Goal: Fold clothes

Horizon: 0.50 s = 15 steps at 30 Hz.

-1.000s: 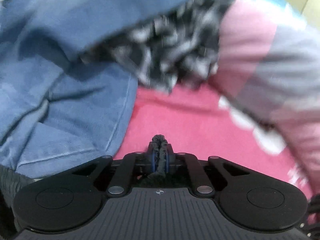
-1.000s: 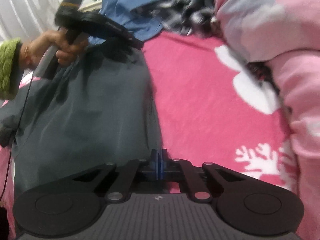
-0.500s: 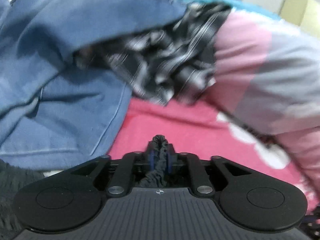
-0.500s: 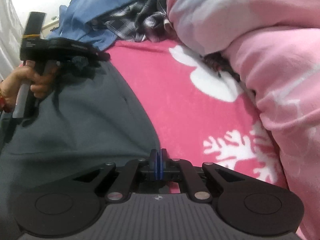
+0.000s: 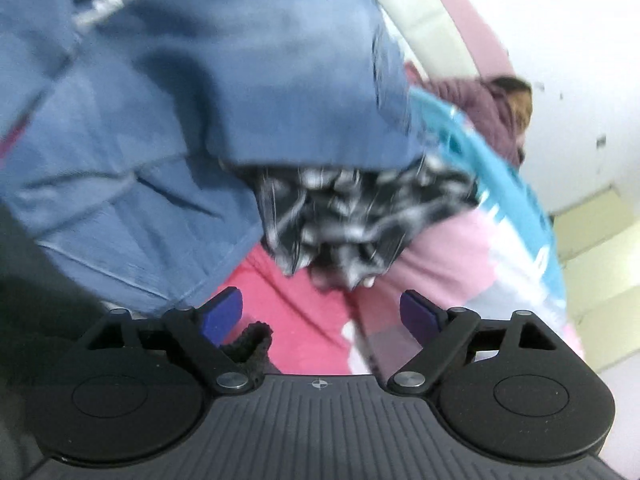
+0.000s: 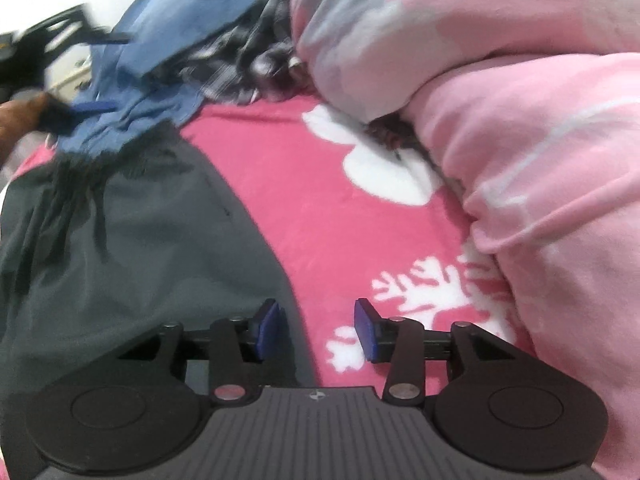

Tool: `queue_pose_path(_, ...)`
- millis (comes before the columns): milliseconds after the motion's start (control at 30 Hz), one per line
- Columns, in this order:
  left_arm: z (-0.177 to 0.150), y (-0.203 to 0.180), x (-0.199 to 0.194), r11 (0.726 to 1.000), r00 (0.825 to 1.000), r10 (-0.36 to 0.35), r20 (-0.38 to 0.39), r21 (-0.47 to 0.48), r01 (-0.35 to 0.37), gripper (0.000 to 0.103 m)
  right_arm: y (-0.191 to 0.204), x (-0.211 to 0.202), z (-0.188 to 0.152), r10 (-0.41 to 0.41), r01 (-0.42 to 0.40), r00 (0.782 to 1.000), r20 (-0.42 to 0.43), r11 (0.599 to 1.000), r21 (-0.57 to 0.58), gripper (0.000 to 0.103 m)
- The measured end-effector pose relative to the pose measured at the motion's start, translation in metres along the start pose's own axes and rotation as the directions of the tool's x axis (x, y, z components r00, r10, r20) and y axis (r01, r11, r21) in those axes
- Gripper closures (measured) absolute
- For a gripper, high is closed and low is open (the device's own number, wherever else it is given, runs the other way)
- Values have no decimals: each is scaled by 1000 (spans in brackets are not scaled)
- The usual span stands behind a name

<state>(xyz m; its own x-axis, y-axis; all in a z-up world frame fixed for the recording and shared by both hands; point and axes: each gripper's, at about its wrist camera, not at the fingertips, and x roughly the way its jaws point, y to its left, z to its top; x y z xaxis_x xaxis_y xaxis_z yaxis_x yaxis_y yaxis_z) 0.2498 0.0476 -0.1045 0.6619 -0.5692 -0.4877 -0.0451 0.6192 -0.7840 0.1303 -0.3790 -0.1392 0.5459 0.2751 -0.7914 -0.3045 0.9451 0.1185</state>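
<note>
Letting go: my left gripper [image 5: 320,316] and right gripper [image 6: 316,330] have just been opening, nothing between them, dark grey garment [image 6: 140,248] lies folded at lower left; next I regrip its edge.

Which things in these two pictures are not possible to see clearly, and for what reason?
- Left wrist view: the checked cloth is smeared by motion blur; its pattern is unclear.
- Left wrist view: the dark garment shows only a small edge; the gripper body hides the rest.
- Right wrist view: the left gripper is blurred and cut off by the left edge; its jaws are unreadable there.
</note>
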Motion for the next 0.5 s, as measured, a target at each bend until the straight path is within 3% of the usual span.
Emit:
queue_pose_path(167, 5, -18, -94, 994, 999, 47, 2, 101, -47, 15, 3, -22, 4, 14, -15, 998, 69, 1000, 20, 56)
queue_pose_path(267, -7, -17, -183, 980, 992, 96, 86, 169, -109, 11, 12, -32, 5, 31, -29, 997, 68, 999, -30, 55)
queue_pose_path(367, -29, 2, -277, 973, 965, 171, 201, 121, -198, 7, 30, -49, 14, 51, -41, 995, 82, 993, -115, 55)
queue_pose_path(500, -70, 47, -367, 954, 916, 291, 276, -11, -300, 7, 62, -74, 30, 110, -83, 987, 120, 974, -212, 55)
